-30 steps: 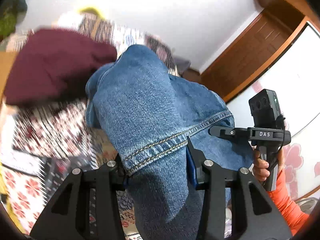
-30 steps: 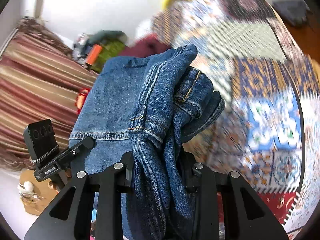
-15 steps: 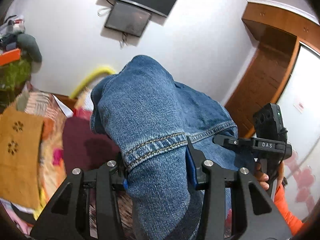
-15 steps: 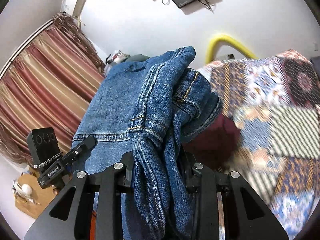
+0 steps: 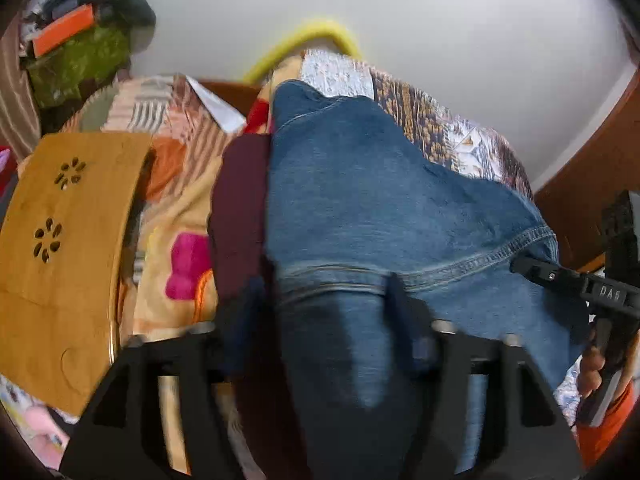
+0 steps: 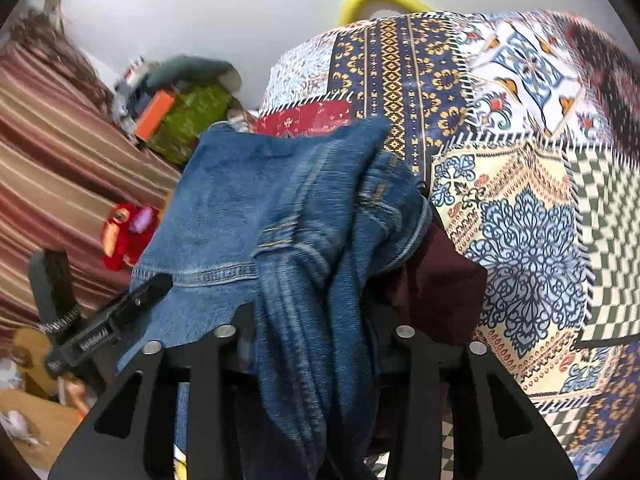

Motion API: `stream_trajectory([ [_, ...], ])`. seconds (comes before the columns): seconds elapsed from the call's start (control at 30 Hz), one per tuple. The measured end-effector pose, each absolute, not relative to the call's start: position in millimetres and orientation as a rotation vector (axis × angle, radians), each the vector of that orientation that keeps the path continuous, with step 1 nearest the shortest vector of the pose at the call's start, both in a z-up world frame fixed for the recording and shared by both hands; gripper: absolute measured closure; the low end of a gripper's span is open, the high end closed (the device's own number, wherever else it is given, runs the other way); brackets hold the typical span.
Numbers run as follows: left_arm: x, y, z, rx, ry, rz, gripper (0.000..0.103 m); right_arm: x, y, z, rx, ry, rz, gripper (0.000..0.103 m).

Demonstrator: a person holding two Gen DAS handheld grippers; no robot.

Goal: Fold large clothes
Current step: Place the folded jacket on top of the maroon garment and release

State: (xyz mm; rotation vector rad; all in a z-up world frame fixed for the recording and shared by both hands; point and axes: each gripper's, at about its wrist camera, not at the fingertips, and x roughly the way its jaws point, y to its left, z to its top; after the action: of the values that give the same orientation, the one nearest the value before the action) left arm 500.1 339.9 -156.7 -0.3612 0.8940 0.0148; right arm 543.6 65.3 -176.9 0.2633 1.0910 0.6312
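Note:
A folded pair of blue jeans (image 5: 380, 200) lies over a maroon garment (image 5: 240, 208) on the patchwork bed. The hem end of the jeans runs between the fingers of my left gripper (image 5: 324, 308). Its jaws are opening and a gap shows beside the denim. In the right wrist view the bunched waistband end of the jeans (image 6: 260, 200) passes through my right gripper (image 6: 316, 328). Its jaws are opening too, and the maroon garment (image 6: 440, 288) shows under the jeans' right edge. Each gripper shows at the edge of the other's view, held by a hand.
A patterned quilt (image 6: 520, 220) covers the bed to the right. A wooden board with flower cut-outs (image 5: 68, 240) lies on the left. A yellow tube (image 5: 316, 32) arches at the wall. A striped curtain (image 6: 48, 140), a red toy (image 6: 124, 232) and a pile of things (image 5: 80, 60) stand at the left.
Both grippers have swung down toward the bed with the jeans. The jeans now rest on the maroon garment, and both pairs of jaws stand wider than before.

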Motion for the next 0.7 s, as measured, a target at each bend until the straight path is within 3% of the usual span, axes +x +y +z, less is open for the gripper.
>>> stream_trajectory([
  [0.17,486.2,336.7,-147.2,-0.355,0.878,0.044,0.02,506.5,63.8,-147.0,0.069,1.008,0.55,0.049],
  [0.47,414.4,306.7,-84.4,-0.228,0.823,0.156,0.021,423.5,36.0,-80.2,-0.017,0.822,0.526,0.049],
  [0.7,314.9,255.5,7.0,-0.113,0.601,0.169,0.021,340.9,22.7,-12.1,0.003,0.6,0.598,0.049],
])
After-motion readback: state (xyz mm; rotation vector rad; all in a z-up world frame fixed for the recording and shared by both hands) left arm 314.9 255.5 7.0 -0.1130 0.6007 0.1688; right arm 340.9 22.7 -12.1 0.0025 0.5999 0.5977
